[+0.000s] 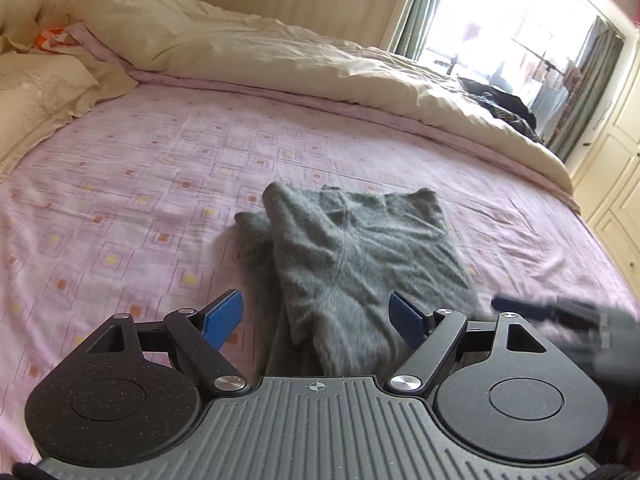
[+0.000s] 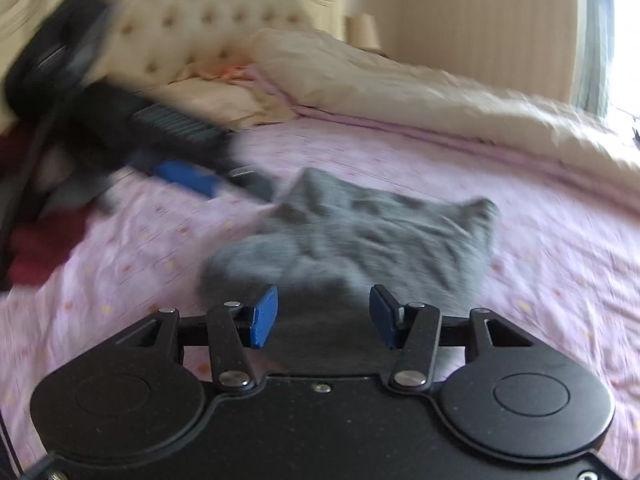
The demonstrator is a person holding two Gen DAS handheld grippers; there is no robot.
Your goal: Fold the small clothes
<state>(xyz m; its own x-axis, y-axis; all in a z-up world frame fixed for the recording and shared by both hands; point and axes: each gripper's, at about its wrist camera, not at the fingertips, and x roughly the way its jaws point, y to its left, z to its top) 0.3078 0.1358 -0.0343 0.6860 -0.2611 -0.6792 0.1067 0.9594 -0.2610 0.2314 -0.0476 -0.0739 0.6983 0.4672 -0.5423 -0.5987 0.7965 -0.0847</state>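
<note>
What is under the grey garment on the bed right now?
The grey garment lies on the pink patterned sheet, folded over itself. Whatever lies between its layers or beneath it is covered.

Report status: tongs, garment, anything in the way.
Left tongs open, empty. Right tongs open, empty. Grey garment lies folded on pink sheet. Nothing in the way.

A fuzzy grey garment lies folded on the pink bedsheet. The left gripper (blue pads wide apart) hangs above its near end.
</note>
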